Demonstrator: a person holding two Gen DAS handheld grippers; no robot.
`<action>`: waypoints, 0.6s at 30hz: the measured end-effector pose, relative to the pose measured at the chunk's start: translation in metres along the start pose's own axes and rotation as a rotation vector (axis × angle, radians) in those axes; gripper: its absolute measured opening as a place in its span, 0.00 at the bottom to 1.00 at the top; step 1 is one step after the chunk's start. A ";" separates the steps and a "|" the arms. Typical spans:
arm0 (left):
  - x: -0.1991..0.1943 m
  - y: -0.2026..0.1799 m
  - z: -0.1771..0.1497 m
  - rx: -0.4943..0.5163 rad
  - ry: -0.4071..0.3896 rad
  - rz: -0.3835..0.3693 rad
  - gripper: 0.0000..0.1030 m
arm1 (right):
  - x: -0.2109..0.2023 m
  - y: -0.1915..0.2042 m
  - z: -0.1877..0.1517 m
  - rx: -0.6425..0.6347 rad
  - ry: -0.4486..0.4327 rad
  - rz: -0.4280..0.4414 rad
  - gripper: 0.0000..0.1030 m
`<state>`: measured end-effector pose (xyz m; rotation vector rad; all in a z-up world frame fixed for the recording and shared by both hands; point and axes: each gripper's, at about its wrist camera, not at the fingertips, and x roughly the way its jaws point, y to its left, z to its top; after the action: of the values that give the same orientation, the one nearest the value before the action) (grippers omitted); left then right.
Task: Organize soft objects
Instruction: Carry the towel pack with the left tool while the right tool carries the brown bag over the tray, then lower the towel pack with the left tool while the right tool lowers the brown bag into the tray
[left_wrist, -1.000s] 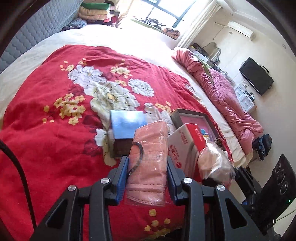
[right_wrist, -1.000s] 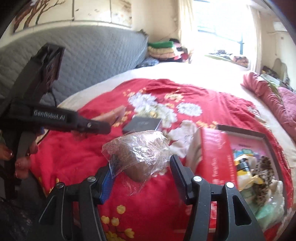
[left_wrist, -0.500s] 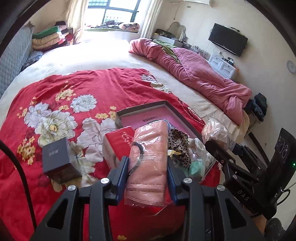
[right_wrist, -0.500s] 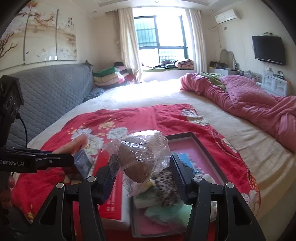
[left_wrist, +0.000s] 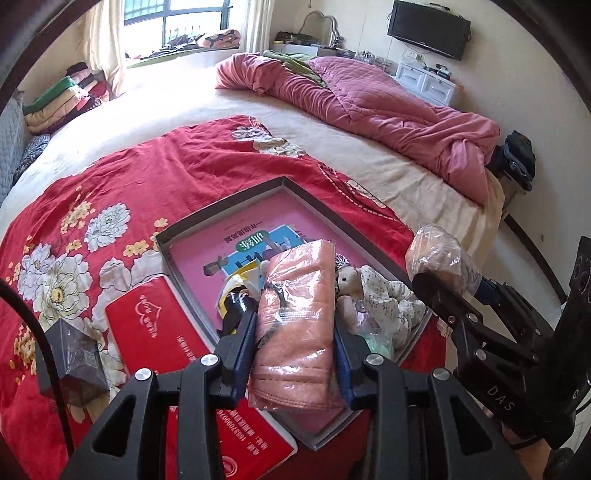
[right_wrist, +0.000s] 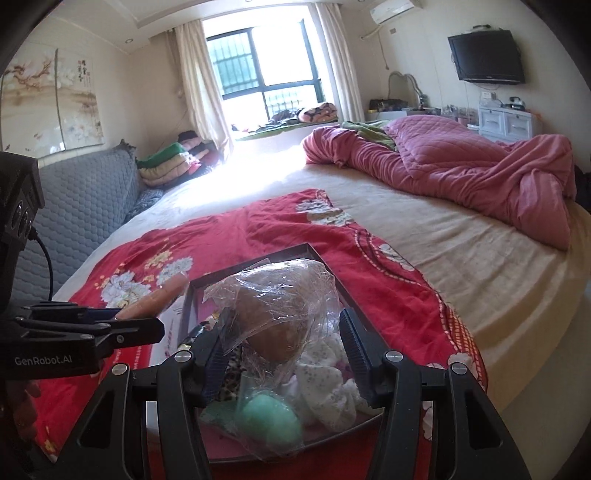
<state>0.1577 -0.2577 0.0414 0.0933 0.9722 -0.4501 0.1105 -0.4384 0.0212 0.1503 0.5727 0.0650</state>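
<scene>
Meanwhile, both grippers hovered over the open box, each carrying a bagged soft item.

Narrowly set, the left gripper (left_wrist: 295, 334) clamped a pink folded cloth in clear plastic (left_wrist: 297, 321) above the dark-rimmed box (left_wrist: 325, 210) on the red floral blanket (left_wrist: 129, 173). Set wider, the right gripper (right_wrist: 284, 343) gripped a brown soft item in a clear bag (right_wrist: 275, 317) over the box's white speckled cloth (right_wrist: 328, 387) and green bundle (right_wrist: 269, 421). Just beside the box lay a red book (left_wrist: 155, 325).

Soft items (left_wrist: 373, 295) crowd the tray's (left_wrist: 236, 206) near end; far half open.
</scene>
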 end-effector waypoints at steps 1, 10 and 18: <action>0.007 -0.003 0.001 0.007 0.012 0.002 0.37 | 0.002 -0.005 -0.002 0.011 0.004 -0.003 0.57; 0.041 -0.011 -0.002 0.025 0.076 -0.001 0.37 | 0.014 -0.026 -0.002 0.065 0.019 -0.014 0.57; 0.047 -0.011 0.000 0.027 0.076 -0.005 0.37 | 0.022 -0.017 0.003 0.027 0.020 0.011 0.57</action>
<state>0.1753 -0.2834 0.0041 0.1333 1.0408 -0.4672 0.1311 -0.4537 0.0093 0.1792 0.5933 0.0696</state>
